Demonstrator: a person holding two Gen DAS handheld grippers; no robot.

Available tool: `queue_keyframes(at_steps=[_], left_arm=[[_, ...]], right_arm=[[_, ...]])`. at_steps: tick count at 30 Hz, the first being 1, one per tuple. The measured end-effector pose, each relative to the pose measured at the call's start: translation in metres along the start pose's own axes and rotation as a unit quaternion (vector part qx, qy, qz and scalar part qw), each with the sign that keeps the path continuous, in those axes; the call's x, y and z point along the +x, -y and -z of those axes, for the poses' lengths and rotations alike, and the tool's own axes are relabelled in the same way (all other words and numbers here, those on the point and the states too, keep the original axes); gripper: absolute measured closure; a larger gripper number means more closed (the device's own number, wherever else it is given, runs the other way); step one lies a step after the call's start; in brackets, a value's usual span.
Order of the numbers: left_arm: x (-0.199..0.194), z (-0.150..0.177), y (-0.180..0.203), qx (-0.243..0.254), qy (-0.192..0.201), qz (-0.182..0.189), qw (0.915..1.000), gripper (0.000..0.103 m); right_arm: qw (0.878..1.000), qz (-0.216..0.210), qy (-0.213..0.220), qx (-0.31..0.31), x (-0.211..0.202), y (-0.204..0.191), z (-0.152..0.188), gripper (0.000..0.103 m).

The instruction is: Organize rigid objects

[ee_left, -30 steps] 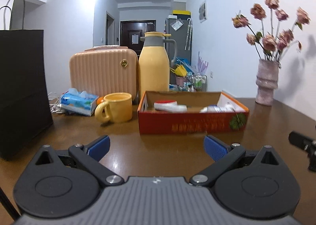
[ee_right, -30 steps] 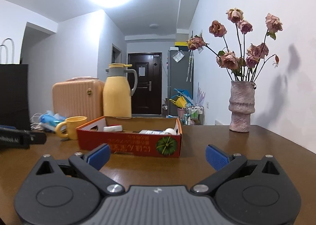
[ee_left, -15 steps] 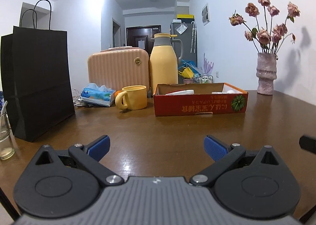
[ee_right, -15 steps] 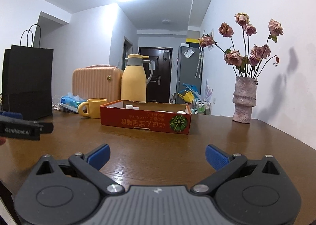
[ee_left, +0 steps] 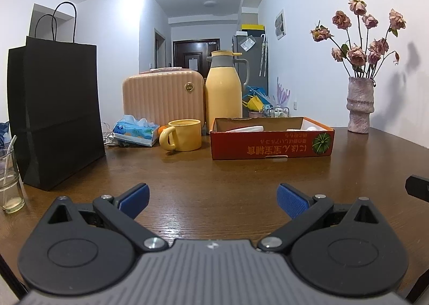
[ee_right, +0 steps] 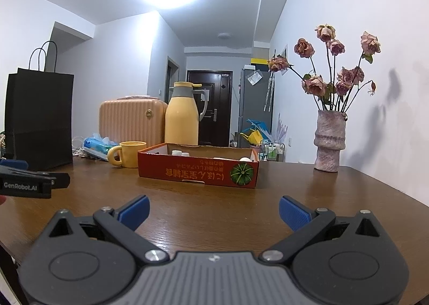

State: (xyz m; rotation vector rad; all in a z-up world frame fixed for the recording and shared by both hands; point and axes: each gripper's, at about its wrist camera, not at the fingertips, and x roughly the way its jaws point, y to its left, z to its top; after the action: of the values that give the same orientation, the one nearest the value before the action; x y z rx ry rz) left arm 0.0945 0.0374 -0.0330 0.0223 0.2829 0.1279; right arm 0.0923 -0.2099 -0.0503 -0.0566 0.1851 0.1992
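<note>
Between steps: left gripper (ee_left: 211, 199) and right gripper (ee_right: 213, 211) spread, empty, well short of box (ee_left: 272, 144). Next: approach needed.

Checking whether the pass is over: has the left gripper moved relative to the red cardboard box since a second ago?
Yes. The left gripper has pulled back and lower: the red cardboard box now looks farther, and its inside is less visible.

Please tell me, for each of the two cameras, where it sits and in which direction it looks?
Left wrist: low over the table, facing the red box; its own open left gripper shows.
Right wrist: further right, same direction; open right gripper shows, left gripper at left.
Shared: box, yellow mug, vase.
</note>
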Motion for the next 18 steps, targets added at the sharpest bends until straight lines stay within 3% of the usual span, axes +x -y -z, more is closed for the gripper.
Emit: queue_keyframes(at_steps=[18], left_arm=[[-0.0043, 0.0000, -0.0007, -0.003, 0.006, 0.001, 1.0000, 0.000]], right_arm=[[1.000, -0.001, 0.002, 0.002, -0.0017, 0.0014, -0.0001, 0.000]])
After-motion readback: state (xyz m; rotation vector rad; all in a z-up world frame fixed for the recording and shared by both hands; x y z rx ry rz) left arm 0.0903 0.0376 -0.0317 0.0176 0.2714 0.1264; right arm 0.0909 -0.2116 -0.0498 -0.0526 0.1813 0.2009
